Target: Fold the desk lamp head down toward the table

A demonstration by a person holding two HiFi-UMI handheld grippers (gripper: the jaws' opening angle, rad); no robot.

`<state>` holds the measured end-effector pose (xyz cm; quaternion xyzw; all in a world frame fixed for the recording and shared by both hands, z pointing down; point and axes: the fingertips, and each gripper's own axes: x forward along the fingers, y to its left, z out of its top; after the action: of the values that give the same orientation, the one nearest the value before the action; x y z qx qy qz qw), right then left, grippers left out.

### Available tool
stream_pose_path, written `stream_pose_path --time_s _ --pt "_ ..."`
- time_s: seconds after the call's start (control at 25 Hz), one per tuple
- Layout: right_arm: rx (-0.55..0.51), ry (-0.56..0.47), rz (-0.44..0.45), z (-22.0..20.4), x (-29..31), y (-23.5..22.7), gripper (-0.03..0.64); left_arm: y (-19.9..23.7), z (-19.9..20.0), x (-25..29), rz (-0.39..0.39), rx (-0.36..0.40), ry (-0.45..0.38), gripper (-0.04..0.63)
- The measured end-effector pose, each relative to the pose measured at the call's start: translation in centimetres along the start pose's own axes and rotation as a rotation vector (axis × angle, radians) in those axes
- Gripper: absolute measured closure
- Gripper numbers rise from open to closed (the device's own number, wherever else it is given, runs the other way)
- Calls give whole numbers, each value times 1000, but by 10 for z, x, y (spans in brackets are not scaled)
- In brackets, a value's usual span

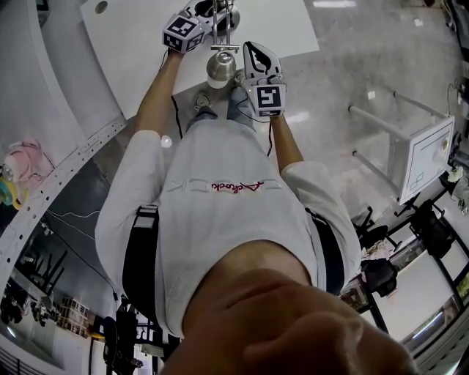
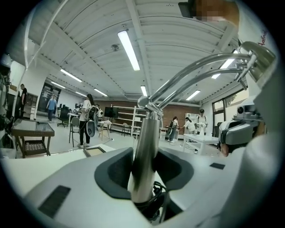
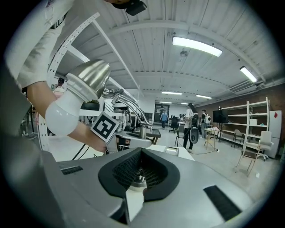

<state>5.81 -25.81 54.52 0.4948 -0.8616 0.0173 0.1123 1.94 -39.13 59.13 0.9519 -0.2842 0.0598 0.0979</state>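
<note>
The desk lamp stands on the white table. Its silver head with a white bulb hangs between my two grippers. My left gripper is at the lamp's upright pole, and its pads close on that chrome pole from both sides. Two curved chrome arms run from the pole's top joint up to the right. My right gripper is just right of the head, shut with nothing between its jaws. In the right gripper view the head and bulb sit at upper left.
A cable hangs off the table's near edge. A white cabinet on legs stands on the floor to my right. Farther off are shelves, tables and several people in the open hall.
</note>
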Motion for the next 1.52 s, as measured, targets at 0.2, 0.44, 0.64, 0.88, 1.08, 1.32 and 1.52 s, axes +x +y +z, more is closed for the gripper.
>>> stream_pose_path --time_s 0.2,0.44,0.64,0.88,1.08,1.32,1.52 --pt "-61 -38 43 16 0 7 614 -6 4 -1 -36 6 26 428" --pt "-615 -106 109 46 -8 28 614 -2 2 -1 -27 2 15 426" --pt "-1151 -197 140 51 -12 44 614 -2 0 0 -32 -1 15 426" --pt "-1176 -248 150 61 -9 42 612 -1 -1 0 -24 -4 14 426" --pt "-1111 -265 192 70 0 49 446 -2 0 1 -26 -6 12 426" --pt "-1148 -296 218 79 15 60 434 0 -2 1 -19 -10 17 425" --pt "-1195 -339 231 87 23 67 434 -3 1 1 -24 -14 22 425"
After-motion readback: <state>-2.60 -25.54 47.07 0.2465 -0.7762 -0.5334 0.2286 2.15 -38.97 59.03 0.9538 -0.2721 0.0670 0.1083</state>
